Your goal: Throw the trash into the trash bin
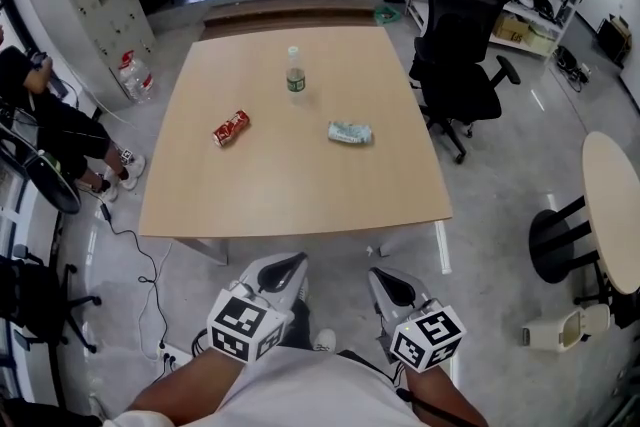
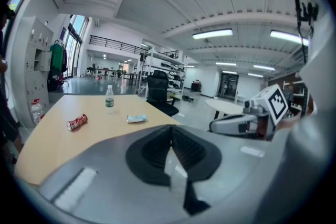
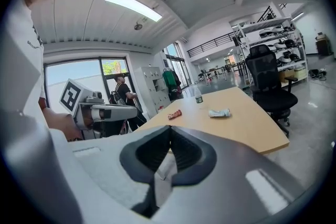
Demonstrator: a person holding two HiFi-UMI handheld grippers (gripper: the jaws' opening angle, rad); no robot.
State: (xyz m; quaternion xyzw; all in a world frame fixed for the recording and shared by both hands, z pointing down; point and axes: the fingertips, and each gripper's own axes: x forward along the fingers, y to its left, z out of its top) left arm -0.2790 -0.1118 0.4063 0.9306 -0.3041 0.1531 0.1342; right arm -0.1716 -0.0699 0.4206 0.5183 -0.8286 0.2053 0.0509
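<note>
Short of the table's [image 1: 300, 200] near edge, the left gripper [image 1: 283, 267] and right gripper [image 1: 392, 285] hang side by side close to the person's body. Each has its jaws pressed together on nothing, likely because no pickup has begun. The trash lies beyond reach: a crushed red can [image 1: 230, 128] left of centre, a crumpled wrapper [image 1: 350, 132] right of centre, and a plastic bottle [image 1: 294, 72] upright nearer the far edge. The white trash bin [image 1: 560, 327] sits on the floor, well off the near right corner.
</note>
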